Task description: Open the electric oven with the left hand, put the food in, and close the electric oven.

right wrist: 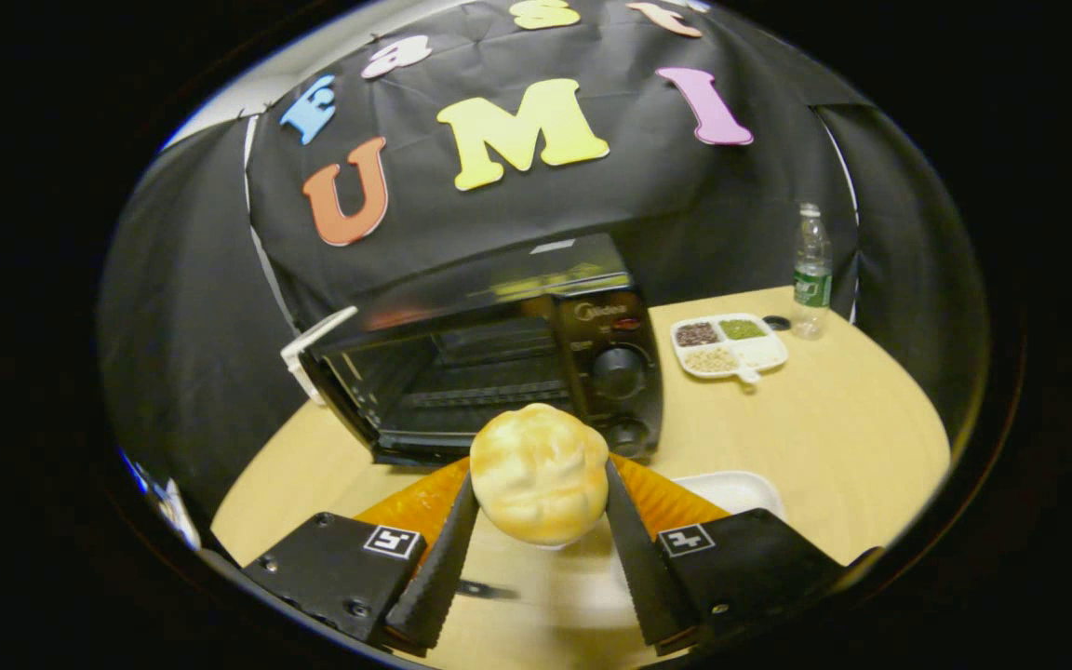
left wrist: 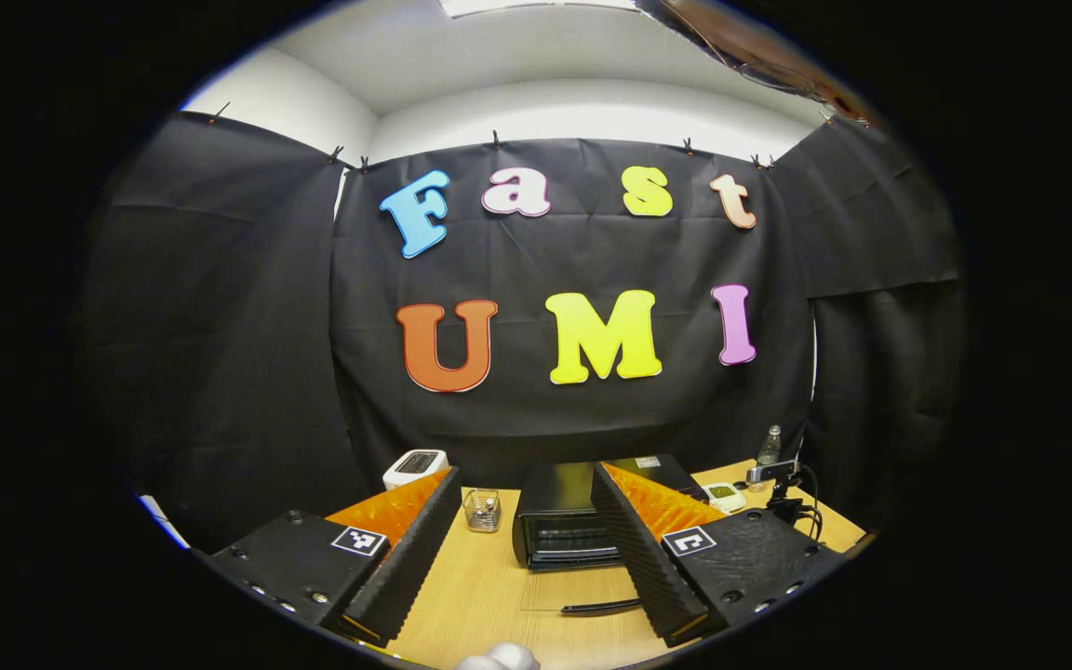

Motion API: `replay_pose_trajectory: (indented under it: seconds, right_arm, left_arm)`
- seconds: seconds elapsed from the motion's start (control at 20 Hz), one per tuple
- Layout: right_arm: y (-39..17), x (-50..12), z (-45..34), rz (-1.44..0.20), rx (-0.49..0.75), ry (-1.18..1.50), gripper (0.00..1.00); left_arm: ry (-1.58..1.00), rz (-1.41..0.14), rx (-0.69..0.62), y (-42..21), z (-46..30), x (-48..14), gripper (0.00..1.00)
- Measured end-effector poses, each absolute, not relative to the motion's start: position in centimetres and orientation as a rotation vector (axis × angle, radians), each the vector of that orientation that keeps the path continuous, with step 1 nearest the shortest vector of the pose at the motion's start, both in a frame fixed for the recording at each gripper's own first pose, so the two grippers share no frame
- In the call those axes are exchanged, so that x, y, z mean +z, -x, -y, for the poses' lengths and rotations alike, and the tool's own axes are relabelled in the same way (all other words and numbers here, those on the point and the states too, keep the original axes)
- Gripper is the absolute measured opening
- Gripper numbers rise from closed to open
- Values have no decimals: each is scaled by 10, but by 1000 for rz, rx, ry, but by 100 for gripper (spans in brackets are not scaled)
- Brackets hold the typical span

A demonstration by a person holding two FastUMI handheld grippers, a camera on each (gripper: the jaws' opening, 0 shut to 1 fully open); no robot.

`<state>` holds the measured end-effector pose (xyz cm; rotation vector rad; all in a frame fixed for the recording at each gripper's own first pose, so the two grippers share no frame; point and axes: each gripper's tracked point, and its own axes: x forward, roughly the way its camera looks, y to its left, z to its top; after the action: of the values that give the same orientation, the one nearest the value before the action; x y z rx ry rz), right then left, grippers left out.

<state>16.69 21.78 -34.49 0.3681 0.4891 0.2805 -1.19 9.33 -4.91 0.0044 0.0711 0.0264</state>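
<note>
A black electric oven (left wrist: 559,521) stands on the wooden table with its glass door folded down flat toward me; the door's dark handle (left wrist: 601,607) lies near the front. My left gripper (left wrist: 527,479) hovers open in front of it, fingers apart and nothing between them. In the right gripper view the oven (right wrist: 499,363) shows its open cavity and wire rack. My right gripper (right wrist: 541,475) is shut on a round golden bun (right wrist: 536,470), held just in front of the oven's opening, above the lowered door.
A white tray (right wrist: 731,490) lies beside the right gripper. A divided dish of grains (right wrist: 730,344) and a water bottle (right wrist: 811,270) stand right of the oven. A wire basket (left wrist: 482,510) and a white appliance (left wrist: 415,465) stand to its left.
</note>
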Motion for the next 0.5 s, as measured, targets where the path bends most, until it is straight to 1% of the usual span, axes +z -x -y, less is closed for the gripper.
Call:
replay_pose_trajectory:
  seconds: [0.25, 0.3, 0.35, 0.5]
  right_arm:
    - [-173, -347, -277, -498, 317, -593, 78]
    - [-174, -350, -288, -512, 315, -649, 77]
    - [-177, -355, -297, -526, 307, -694, 78]
    - [-193, -364, -317, -542, 284, -798, 79]
  left_arm:
    - [-22, -97, 21, 12, -103, -59, 92]
    - [-30, -102, 21, 11, -105, -61, 92]
    - [-33, -107, 19, 11, -108, -64, 92]
    - [-36, -117, 19, 8, -115, -67, 92]
